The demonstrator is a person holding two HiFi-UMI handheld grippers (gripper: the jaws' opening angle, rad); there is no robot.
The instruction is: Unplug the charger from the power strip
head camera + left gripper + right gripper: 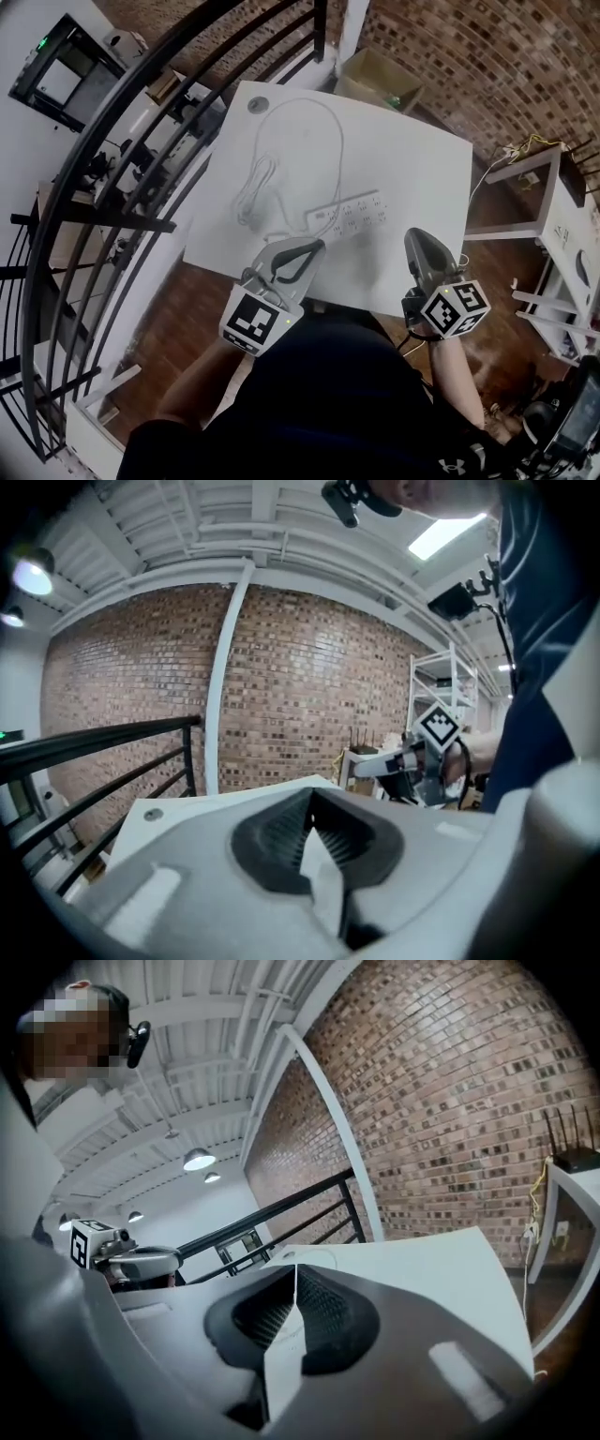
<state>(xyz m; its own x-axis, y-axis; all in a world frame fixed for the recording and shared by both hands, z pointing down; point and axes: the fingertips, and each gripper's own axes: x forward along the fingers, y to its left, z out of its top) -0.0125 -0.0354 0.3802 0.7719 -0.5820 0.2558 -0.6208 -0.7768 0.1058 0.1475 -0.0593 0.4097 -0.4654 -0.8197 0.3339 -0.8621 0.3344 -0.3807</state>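
Note:
A white power strip lies on the white table, near its front edge. A thin white cord loops from it across the table to a bundled end left of the strip; I cannot make out a charger body. My left gripper hovers above the table's front edge just left of the strip, shut and empty. My right gripper is raised to the right of the strip, also shut with nothing in it. Each gripper view shows its own closed jaws, left and right, pointing roughly level over the table.
A black stair railing curves along the table's left side. An open cardboard box sits behind the table by the brick wall. A white side table with wires stands to the right. A round grommet marks the table's far left corner.

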